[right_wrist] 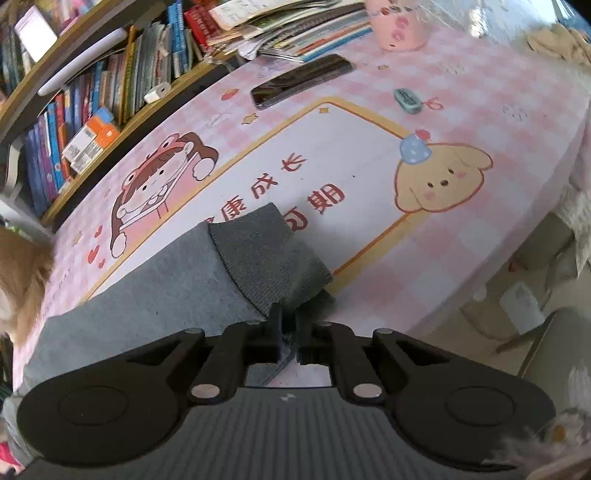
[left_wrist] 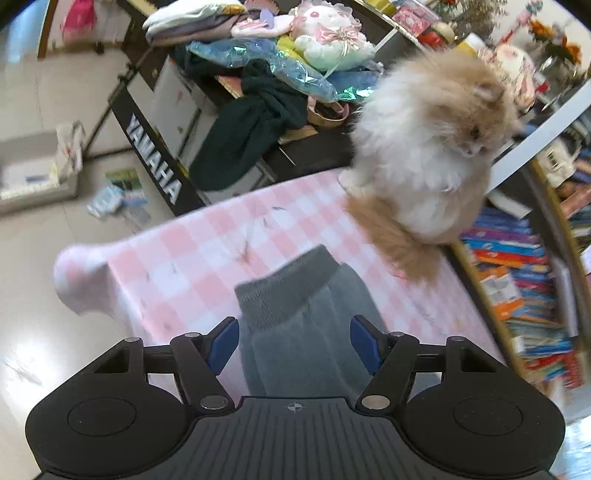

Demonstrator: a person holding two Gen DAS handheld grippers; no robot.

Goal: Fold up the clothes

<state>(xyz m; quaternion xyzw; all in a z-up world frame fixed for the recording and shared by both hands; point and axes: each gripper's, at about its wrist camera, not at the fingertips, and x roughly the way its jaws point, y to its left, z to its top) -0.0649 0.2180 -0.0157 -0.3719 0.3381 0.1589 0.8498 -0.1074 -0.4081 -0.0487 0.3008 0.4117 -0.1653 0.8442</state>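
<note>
A grey garment [left_wrist: 299, 321] with a ribbed cuff lies on the pink checked tablecloth [left_wrist: 207, 251]. In the left wrist view my left gripper [left_wrist: 293, 339] is open, its blue pads on either side of the grey cloth below the cuff. In the right wrist view the same grey garment [right_wrist: 177, 280] stretches to the left, and my right gripper [right_wrist: 286, 328] is shut on its ribbed cuff edge [right_wrist: 273, 258], with cloth pinched between the fingers.
A fluffy cream cat [left_wrist: 432, 155] sits on the table's far right corner, close to the garment. A phone [right_wrist: 301, 79], a small eraser [right_wrist: 406, 99], and stacked books [right_wrist: 295, 33] lie on the table. Bookshelves [right_wrist: 74, 110] flank it. A Yamaha keyboard [left_wrist: 155, 162] with piled clothes stands behind.
</note>
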